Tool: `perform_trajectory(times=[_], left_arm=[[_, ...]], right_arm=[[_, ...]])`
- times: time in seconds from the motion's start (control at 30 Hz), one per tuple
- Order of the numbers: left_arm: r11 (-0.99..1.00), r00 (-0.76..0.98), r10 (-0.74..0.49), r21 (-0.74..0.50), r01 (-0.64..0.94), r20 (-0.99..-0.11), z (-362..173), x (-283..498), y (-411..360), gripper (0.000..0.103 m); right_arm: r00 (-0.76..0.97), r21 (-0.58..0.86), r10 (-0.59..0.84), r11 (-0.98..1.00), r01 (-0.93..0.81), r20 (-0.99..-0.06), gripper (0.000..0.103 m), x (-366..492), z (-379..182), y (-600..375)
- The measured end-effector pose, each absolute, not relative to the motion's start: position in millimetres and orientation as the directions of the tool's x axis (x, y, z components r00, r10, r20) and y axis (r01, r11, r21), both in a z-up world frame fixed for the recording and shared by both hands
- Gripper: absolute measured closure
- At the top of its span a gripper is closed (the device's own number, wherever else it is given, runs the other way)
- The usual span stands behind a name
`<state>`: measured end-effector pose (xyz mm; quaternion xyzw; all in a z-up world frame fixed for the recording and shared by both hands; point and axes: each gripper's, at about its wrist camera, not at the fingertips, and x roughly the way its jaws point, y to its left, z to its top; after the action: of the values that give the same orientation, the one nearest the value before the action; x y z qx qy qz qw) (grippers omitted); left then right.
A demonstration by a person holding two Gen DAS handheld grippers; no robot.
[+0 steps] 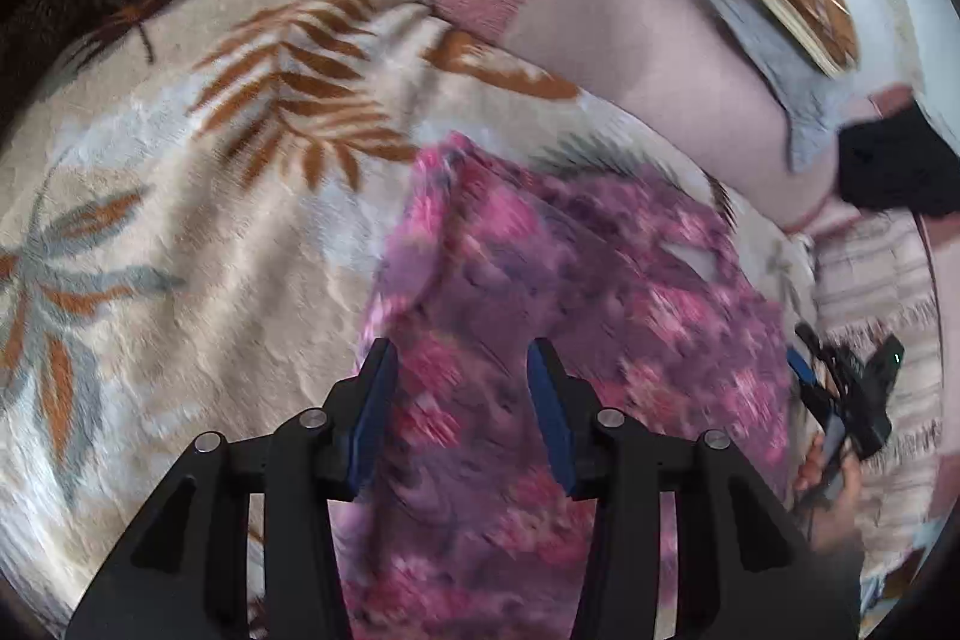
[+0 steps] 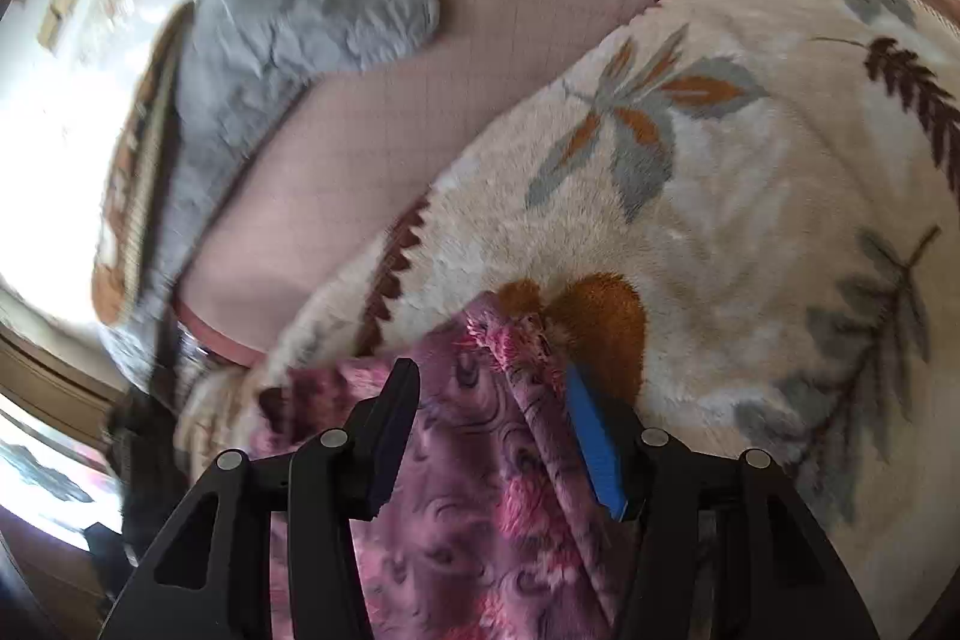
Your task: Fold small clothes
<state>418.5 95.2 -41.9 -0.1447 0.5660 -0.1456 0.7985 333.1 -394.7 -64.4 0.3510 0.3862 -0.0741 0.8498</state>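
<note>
On the leaf-print blanket (image 1: 180, 196), the purple floral garment (image 1: 540, 310) lies rumpled

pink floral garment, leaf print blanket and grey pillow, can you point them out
pink floral garment (image 1: 540, 280), left wrist view, on its crumpled middle
leaf print blanket (image 1: 180, 196), left wrist view, on a bare stretch left of the garment
grey pillow (image 2: 300, 10), right wrist view, on its top face

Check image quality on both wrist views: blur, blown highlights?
Left wrist: motion blur smears the pink-purple floral fleece garment and upper right; the cream leaf-print plush blanket stays fairly sharp. Right wrist: the white wall at left is blown out and the grey quilted cushion is streaked; fisheye vignette in both.
</note>
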Motion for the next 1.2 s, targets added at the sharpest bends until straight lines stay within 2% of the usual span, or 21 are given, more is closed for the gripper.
perform_trajectory(times=[0.17,0.23,0.27,0.3,0.33,0.37,0.47,0.57,0.63,0.77,0.83,0.9,0.97,1.03,1.1,1.13,1.2], left_arm=[[0.921,0.354,-0.369,-0.39,0.013,-0.86,-45.5,430.7,111.0,0.048],[0.916,0.315,-0.39,-0.399,0.039,-0.865,-50.9,433.7,104.5,0.044],[0.911,0.297,-0.406,-0.41,0.053,-0.864,-52.5,433.5,100.3,0.045],[0.907,0.296,-0.415,-0.415,0.066,-0.86,-52.5,433.4,95.2,0.058],[0.906,0.319,-0.421,-0.412,0.098,-0.849,-47.6,430.5,90.5,0.075],[0.909,0.334,-0.415,-0.401,0.114,-0.847,-44.1,429.8,87.4,0.101],[0.907,0.411,-0.411,-0.412,0.091,-0.813,-29.4,428.3,93.1,0.1],[0.916,0.464,-0.376,-0.398,0.055,-0.802,-22.7,435.3,104.3,0.1],[0.928,0.456,-0.338,-0.373,0.014,-0.823,-31.4,445.4,109.1,0.1],[0.962,0.425,-0.227,-0.268,-0.041,-0.876,-55.7,457.5,106.1,0.1],[0.978,0.401,-0.161,-0.201,-0.058,-0.902,-66.5,459.6,106.1,0.101],[0.981,0.398,-0.147,-0.185,-0.057,-0.905,-65.0,453.7,106.9,0.1],[0.988,0.449,-0.118,-0.149,-0.033,-0.886,-50.7,438.1,103.4,0.098],[0.997,0.499,-0.077,-0.078,0.019,-0.863,-33.3,417.2,89.8,0.088],[0.998,0.528,-0.067,-0.052,0.043,-0.847,-22.9,403.2,81.4,0.072],[0.997,0.541,-0.078,-0.054,0.06,-0.837,-17.1,394.3,76.0,0.071],[0.995,0.543,-0.092,-0.061,0.076,-0.835,-12.5,388.1,69.0,0.07]], right_arm=[[0.651,0.459,0.137,0.814,0.355,-0.746,0.049,349.3,-71.5,-379.4],[0.662,0.443,0.127,0.831,0.336,-0.739,0.054,349.4,-70.3,-376.8],[0.673,0.443,0.127,0.837,0.321,-0.728,0.072,347.4,-68.5,-376.3],[0.68,0.441,0.121,0.838,0.32,-0.723,0.097,346.5,-66.2,-376.0],[0.688,0.44,0.117,0.841,0.315,-0.716,0.099,343.7,-63.7,-376.0],[0.698,0.434,0.113,0.849,0.302,-0.707,0.099,341.5,-59.6,-375.2],[0.76,0.393,0.081,0.888,0.239,-0.645,0.099,331.5,-30.9,-371.9],[0.818,0.455,0.082,0.86,0.231,-0.569,0.099,328.4,-10.0,-381.2],[0.826,0.48,0.073,0.841,0.251,-0.559,0.099,333.7,-7.8,-390.0],[0.78,0.473,0.047,0.817,0.329,-0.624,0.099,350.9,-34.0,-397.3],[0.704,0.45,0.058,0.805,0.387,-0.708,0.098,360.6,-61.3,-398.1],[0.624,0.407,0.052,0.8,0.442,-0.78,0.092,363.1,-80.4,-397.2],[0.685,0.376,-0.034,0.816,0.439,-0.727,0.088,344.7,-66.5,-391.8],[0.733,0.354,-0.069,0.843,0.406,-0.677,0.088,329.3,-49.1,-381.5],[0.785,0.378,-0.023,0.867,0.323,-0.619,0.088,312.2,-34.1,-365.7],[0.795,0.388,0.002,0.874,0.293,-0.606,0.087,306.6,-30.4,-358.9],[0.791,0.405,0.073,0.885,0.23,-0.608,0.079,297.5,-30.6,-341.8]])
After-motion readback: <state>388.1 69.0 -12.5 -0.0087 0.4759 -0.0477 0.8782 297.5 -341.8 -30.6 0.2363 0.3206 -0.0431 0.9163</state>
